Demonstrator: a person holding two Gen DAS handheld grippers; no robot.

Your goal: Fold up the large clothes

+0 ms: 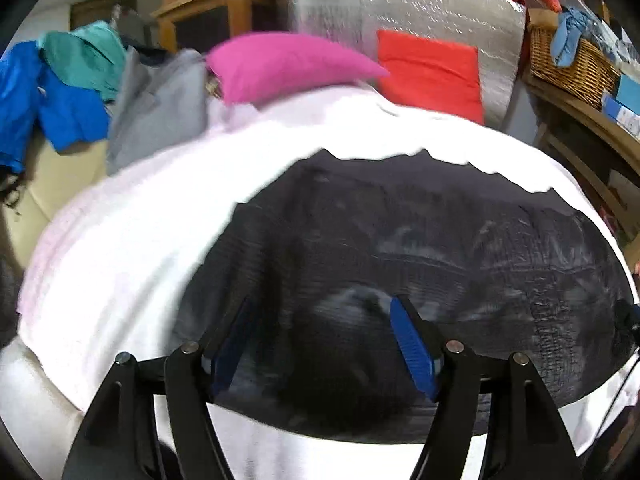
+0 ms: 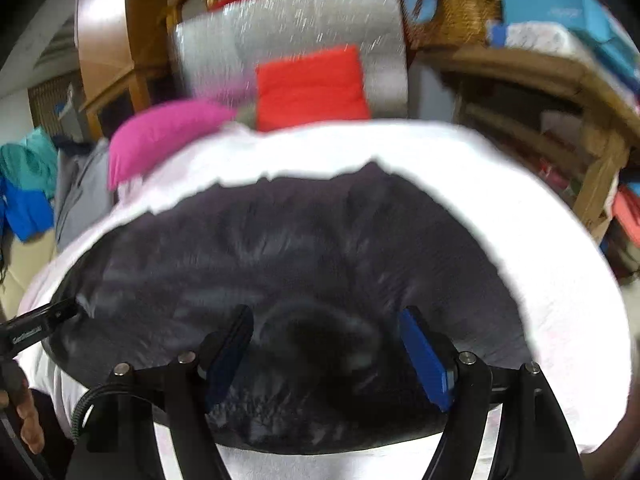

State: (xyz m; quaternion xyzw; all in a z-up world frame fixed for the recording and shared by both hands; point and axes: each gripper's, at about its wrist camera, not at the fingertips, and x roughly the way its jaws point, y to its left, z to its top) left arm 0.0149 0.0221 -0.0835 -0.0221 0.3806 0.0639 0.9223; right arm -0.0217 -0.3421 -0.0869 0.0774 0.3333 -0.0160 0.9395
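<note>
Off to the far left of the left tongs point(image 1: 320, 344), a heap of blue and teal clothes point(image 1: 60, 92) lies beside a grey garment point(image 1: 160, 108), well away from the work. Ahead of the tongs and a little left sits a pink pillow point(image 1: 280, 68); to its right a red cushion point(image 1: 430, 72) leans against a silvery quilted backing point(image 1: 400, 4).

The dark garment point(image 1: 420, 248) is spread flat on the white sheet point(image 1: 120, 248), right under and in front of both pairs of tongs. Its far edge runs ragged against the white. The left tongs stand apart, blue pads wide, hovering over the near part of the cloth with nothing pinched between them.

Moving right, the right tongs point(image 2: 328, 344) are likewise apart over the near middle of the dark garment point(image 2: 300, 248), gripping nothing. At their far left the tip of the other tool point(image 2: 44, 320) meets the cloth's left edge, and a hand point(image 2: 28, 420) shows below it. Beyond, to the right, a wicker basket point(image 1: 568, 64) sits on a wooden shelf point(image 2: 540, 76).
</note>
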